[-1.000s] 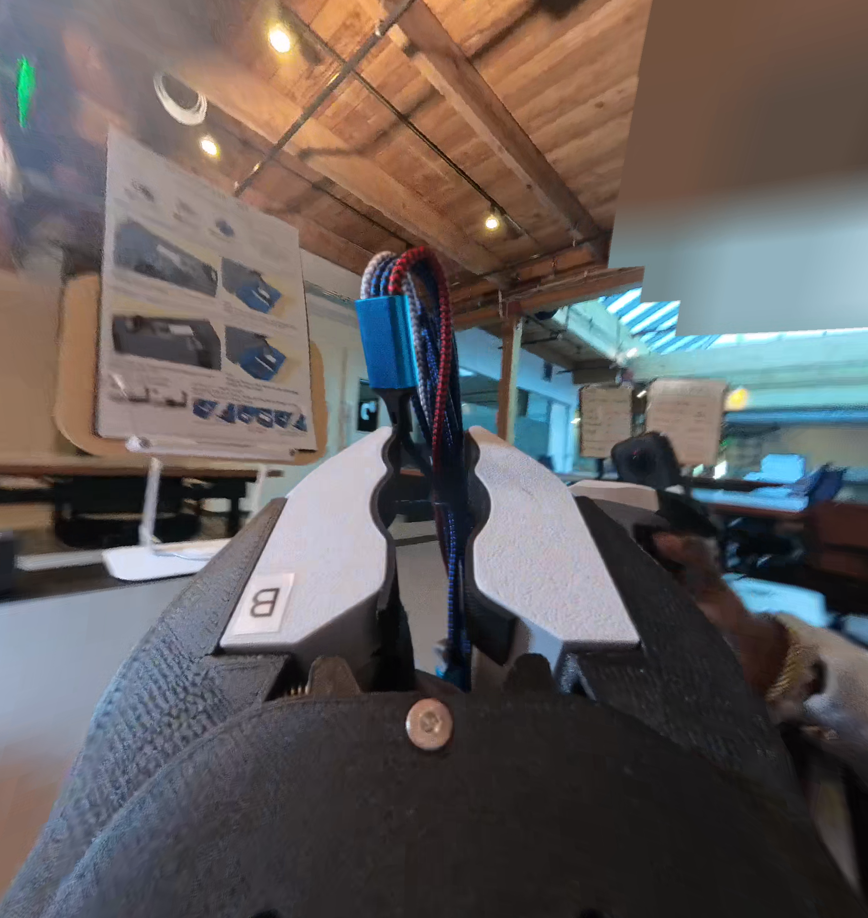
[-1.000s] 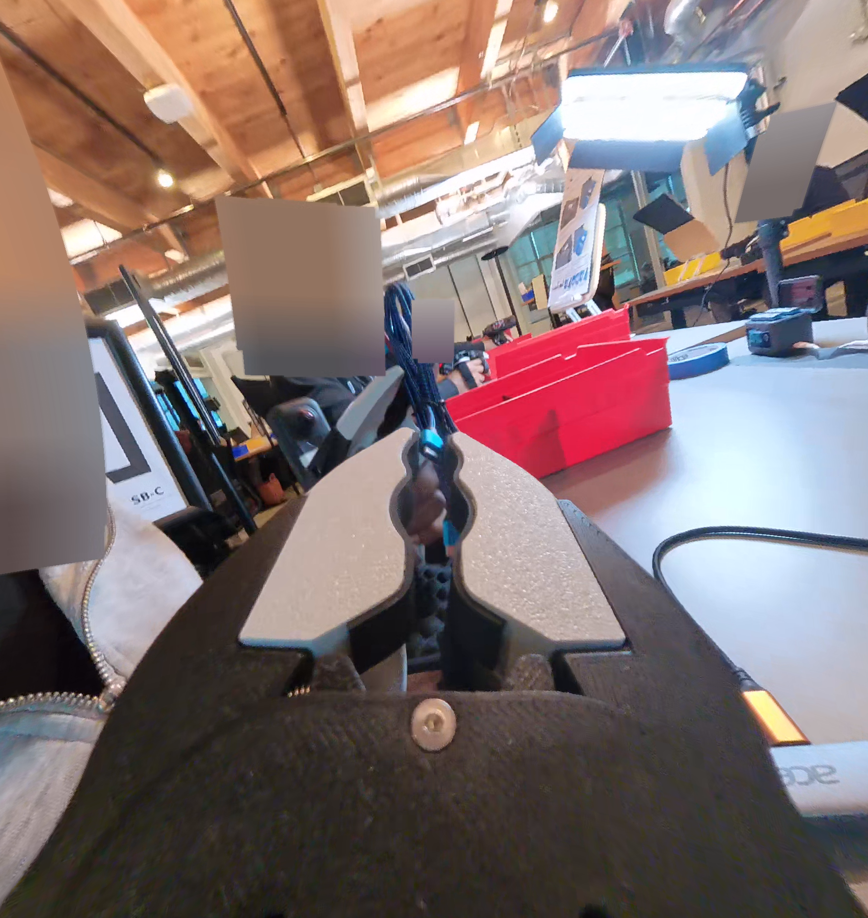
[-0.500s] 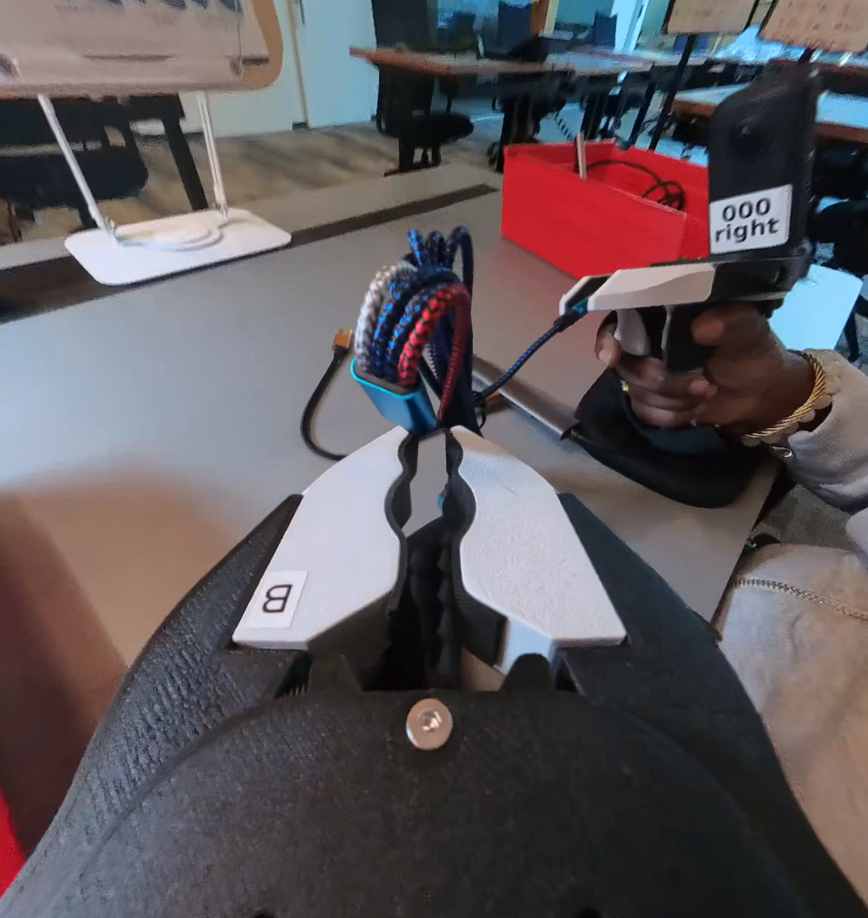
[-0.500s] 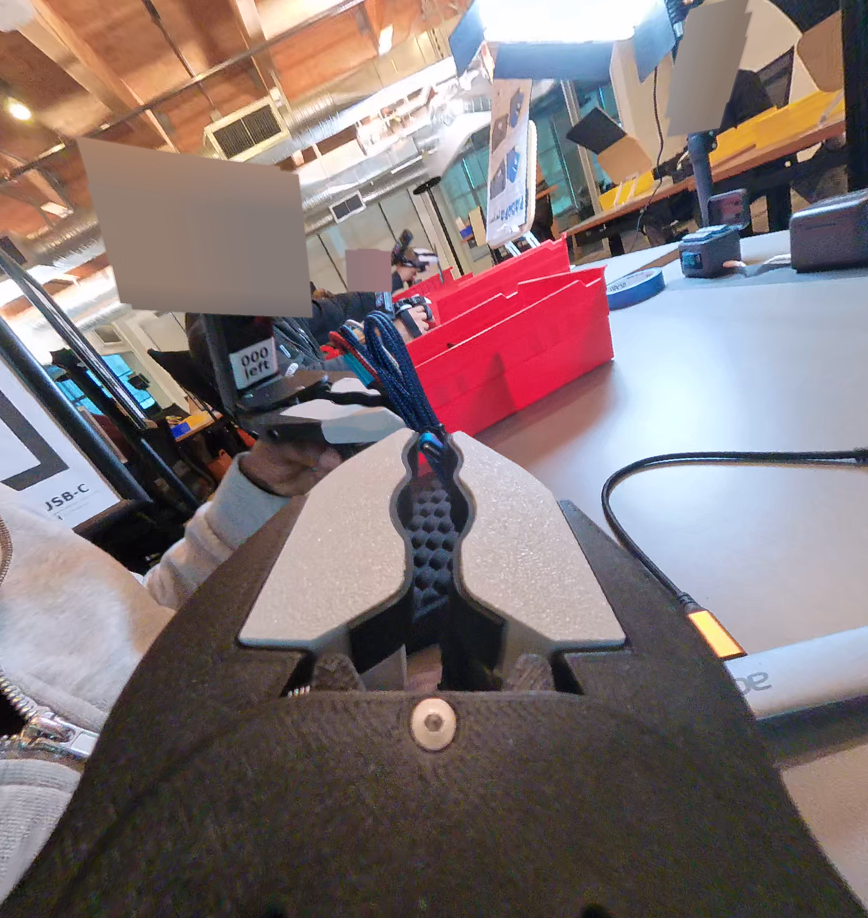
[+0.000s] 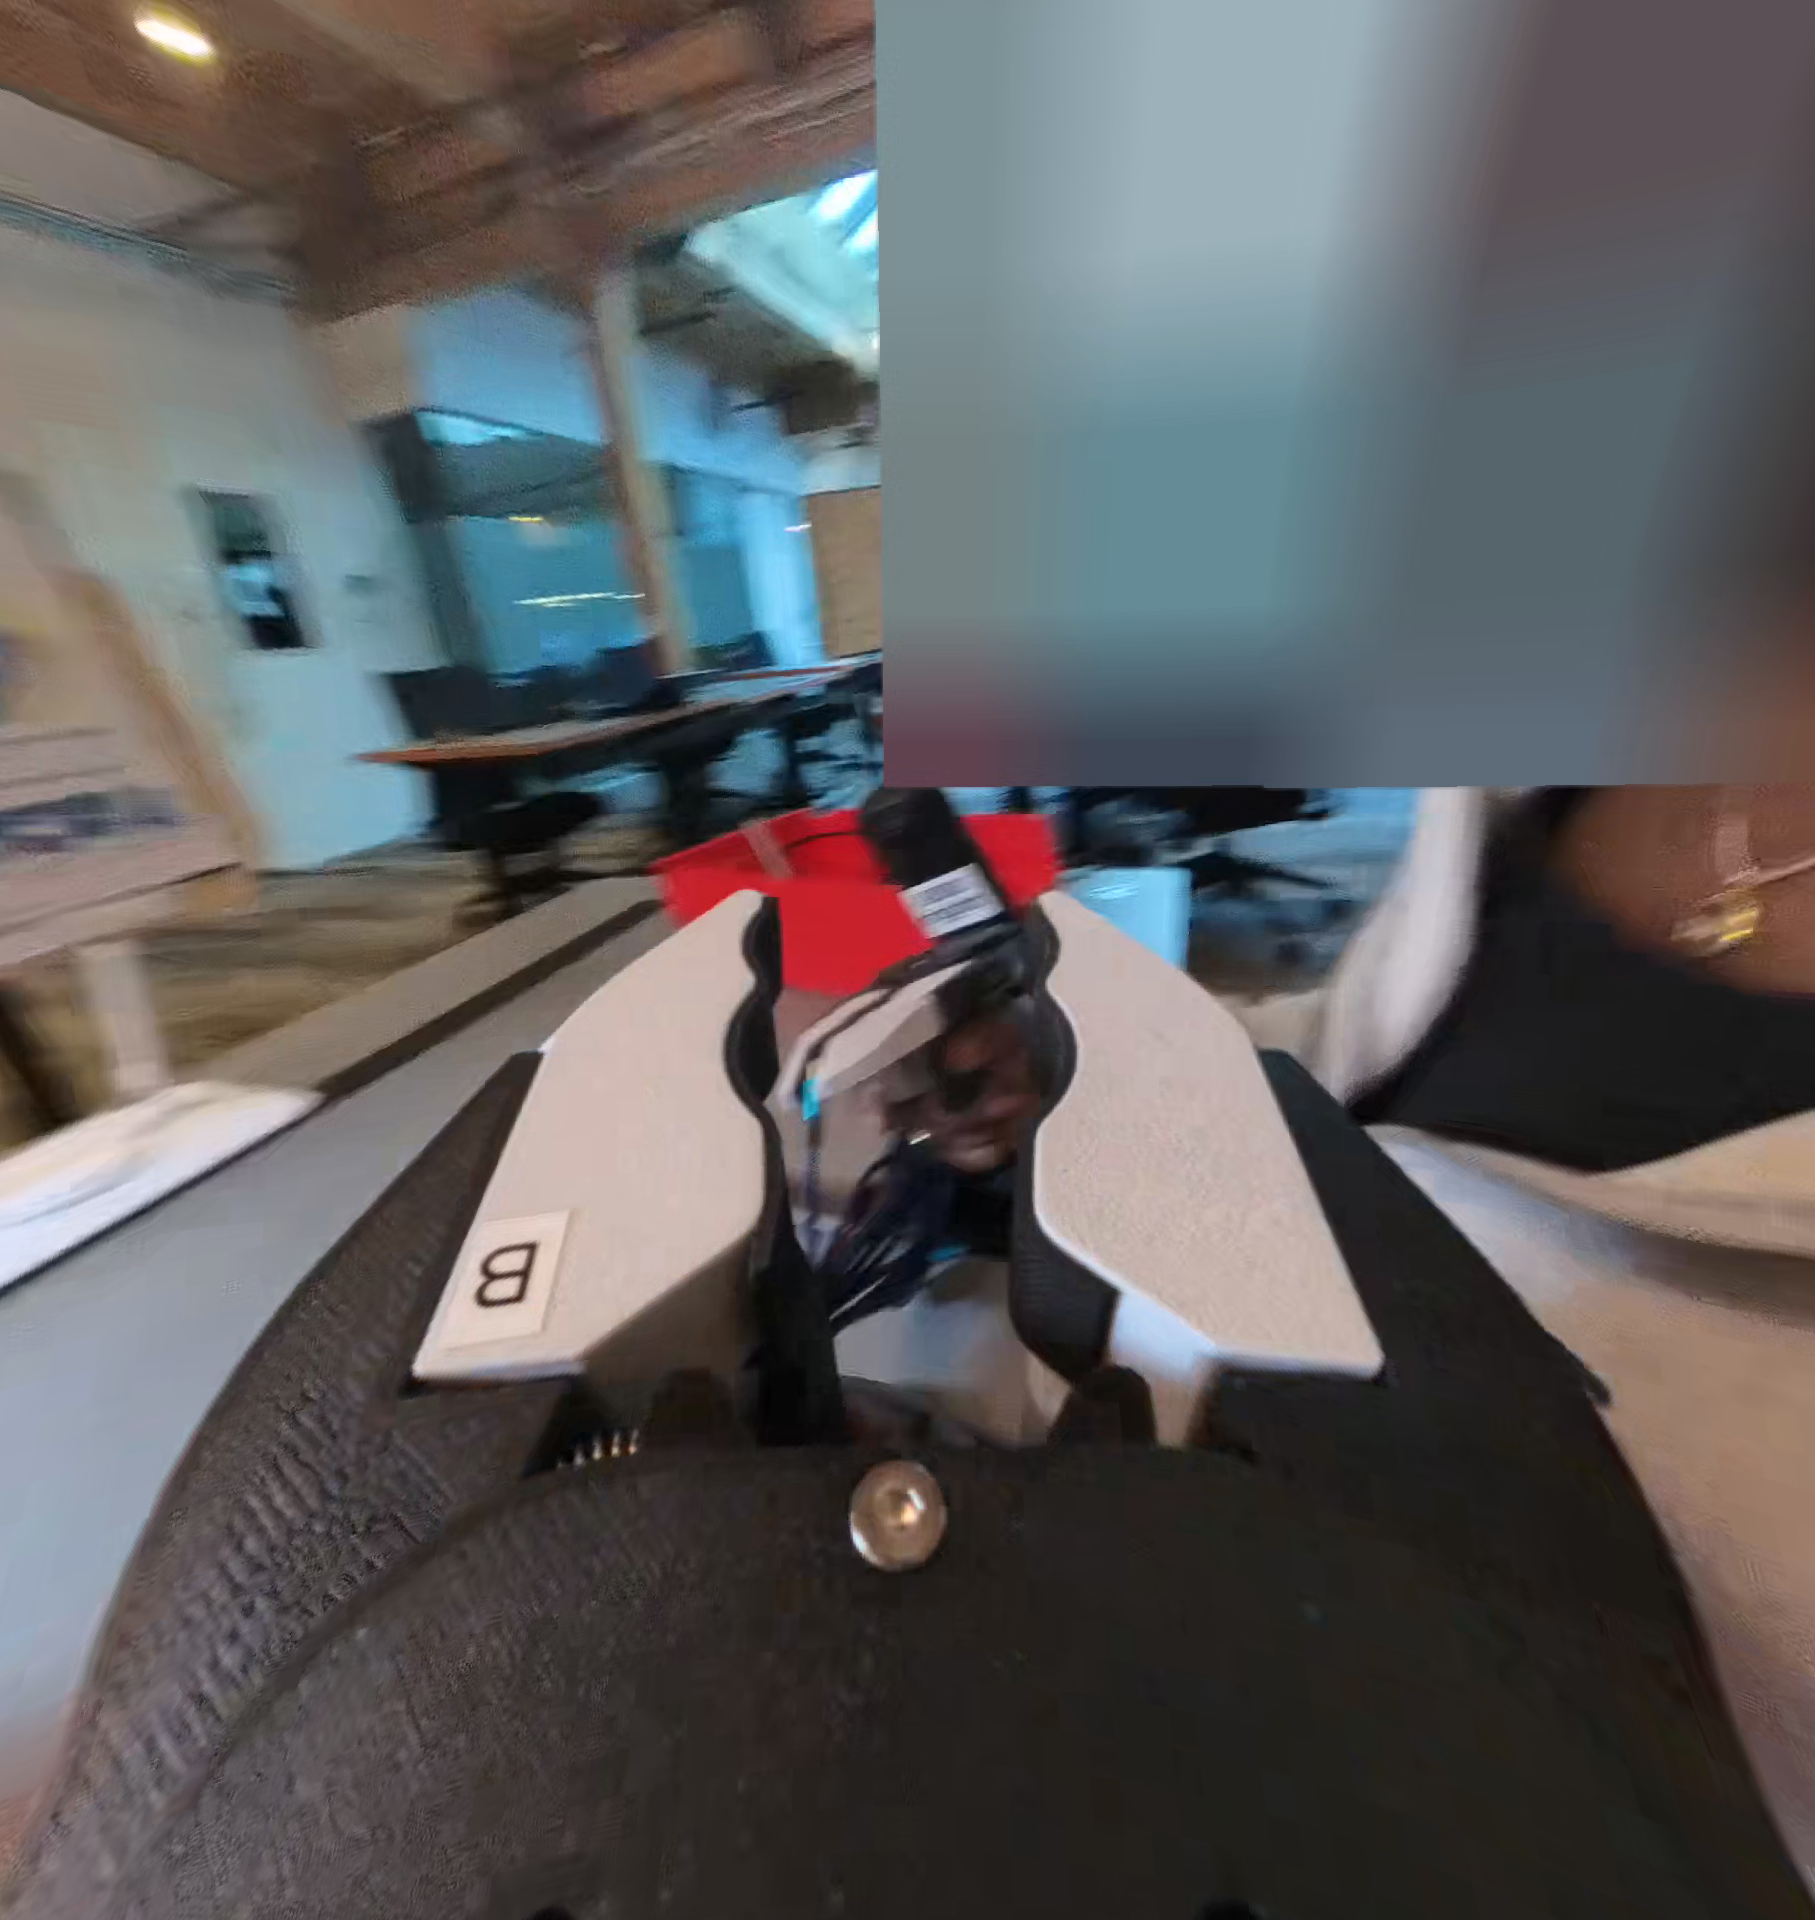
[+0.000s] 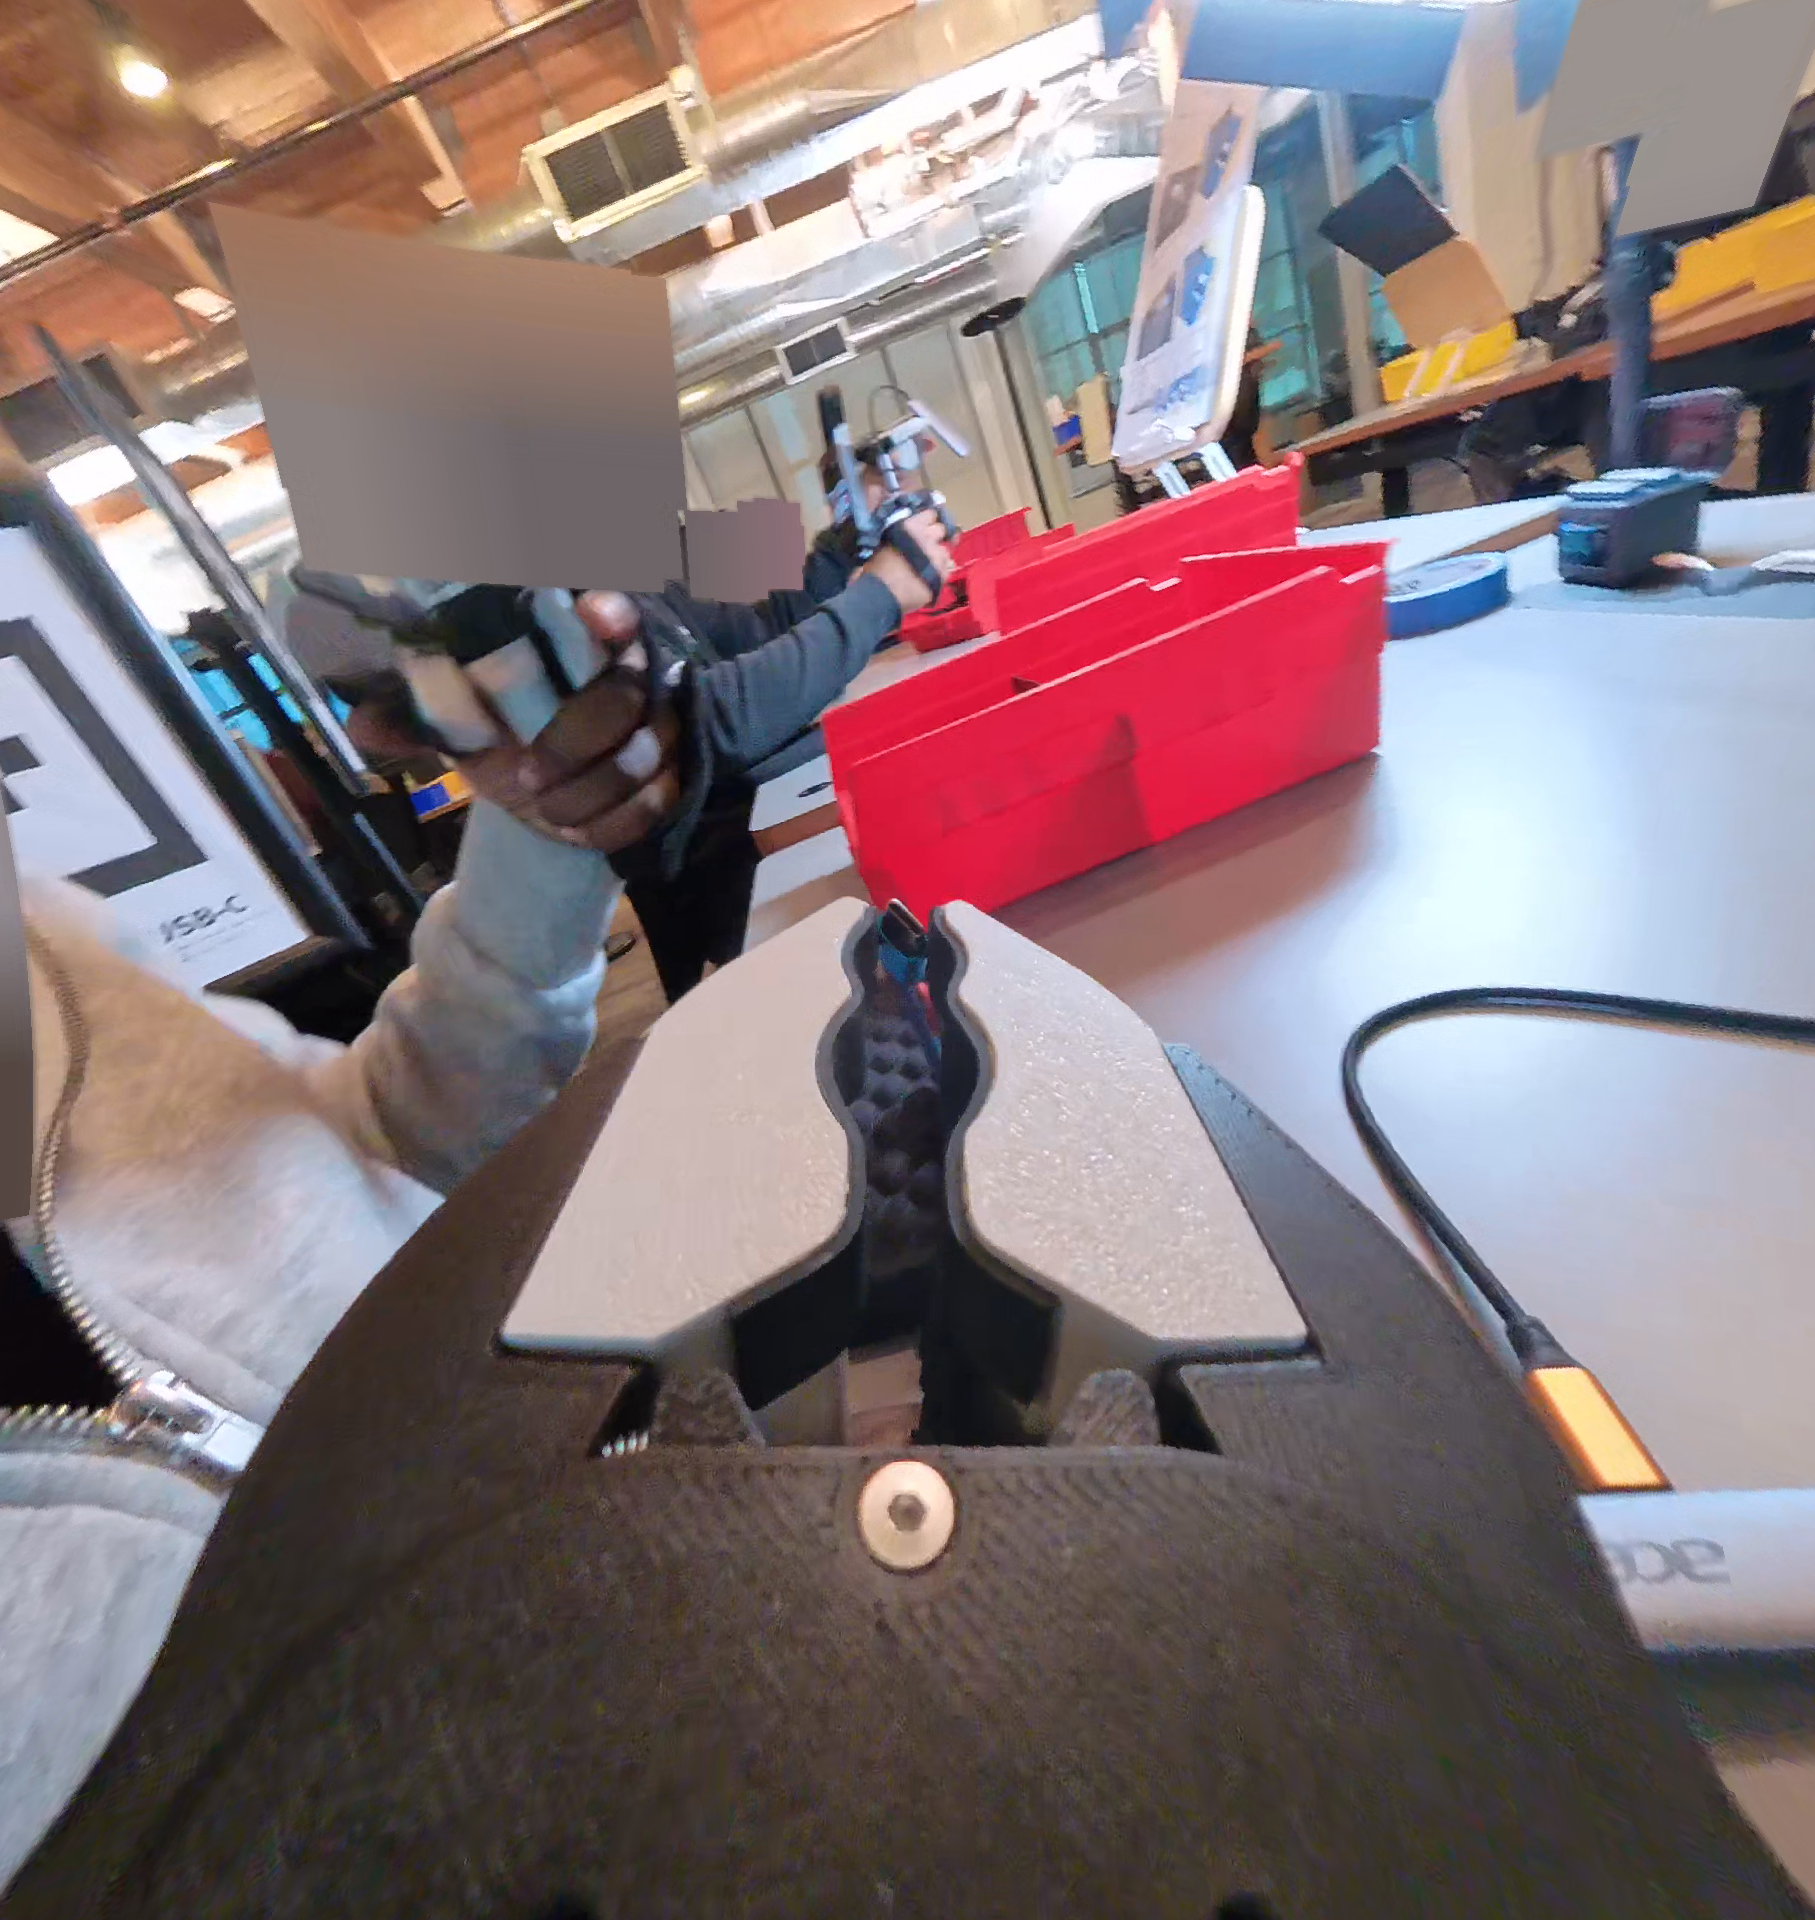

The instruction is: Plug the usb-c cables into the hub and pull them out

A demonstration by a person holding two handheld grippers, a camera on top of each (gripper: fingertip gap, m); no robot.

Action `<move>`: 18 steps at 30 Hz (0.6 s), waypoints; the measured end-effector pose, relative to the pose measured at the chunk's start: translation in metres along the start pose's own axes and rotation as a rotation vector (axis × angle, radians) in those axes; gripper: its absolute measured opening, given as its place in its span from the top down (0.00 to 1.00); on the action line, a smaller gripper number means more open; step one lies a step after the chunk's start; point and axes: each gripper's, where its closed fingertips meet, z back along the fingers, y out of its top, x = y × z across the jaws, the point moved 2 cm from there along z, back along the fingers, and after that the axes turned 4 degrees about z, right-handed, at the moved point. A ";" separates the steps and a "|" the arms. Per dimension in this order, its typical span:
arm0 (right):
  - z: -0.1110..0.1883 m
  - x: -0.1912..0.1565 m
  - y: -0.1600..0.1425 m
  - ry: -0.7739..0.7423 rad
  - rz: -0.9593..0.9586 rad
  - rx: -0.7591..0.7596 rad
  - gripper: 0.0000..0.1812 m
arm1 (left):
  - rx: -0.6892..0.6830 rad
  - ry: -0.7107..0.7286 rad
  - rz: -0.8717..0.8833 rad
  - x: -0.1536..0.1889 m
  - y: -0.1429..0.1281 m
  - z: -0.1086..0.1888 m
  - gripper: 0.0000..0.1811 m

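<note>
In the right wrist view my right gripper is shut on a blue usb-c plug. Its braided cable runs back down between the jaws. In the left wrist view, which is blurred, my left gripper has its jaws apart with nothing between them. Through the gap I see the right gripper in a hand, with a dark bundle of braided cables hanging under it. The blue hub block is not clearly visible. In the right wrist view the left gripper is held up at the left, apart from the plug.
A grey table carries red bins, a blue tape roll and a black box. A black cable with an orange plug enters a silver device. A sign board stands at the left. Another person works behind. Some 15 cm of space lies between my two pairs of fingers.
My left gripper has opened, let go of the hub and cable bundle, and swung up to face the right gripper. The right gripper still holds the blue plug.
</note>
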 end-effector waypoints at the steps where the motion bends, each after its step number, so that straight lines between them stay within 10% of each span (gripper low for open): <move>1: 0.000 -0.004 0.000 0.023 0.022 -0.001 0.96 | 0.000 -0.066 0.053 0.001 0.001 -0.009 0.74; 8: -0.002 0.015 -0.009 -0.077 -0.145 -0.049 0.96 | -0.420 0.026 0.072 -0.036 -0.075 -0.071 0.74; 13: 0.003 0.048 -0.016 -0.179 -0.558 0.000 0.96 | -0.344 0.550 -0.362 -0.053 -0.102 -0.075 0.78; 18: -0.002 0.041 -0.016 -0.089 -0.894 0.032 0.96 | -0.352 0.605 -0.470 -0.037 -0.119 -0.099 0.79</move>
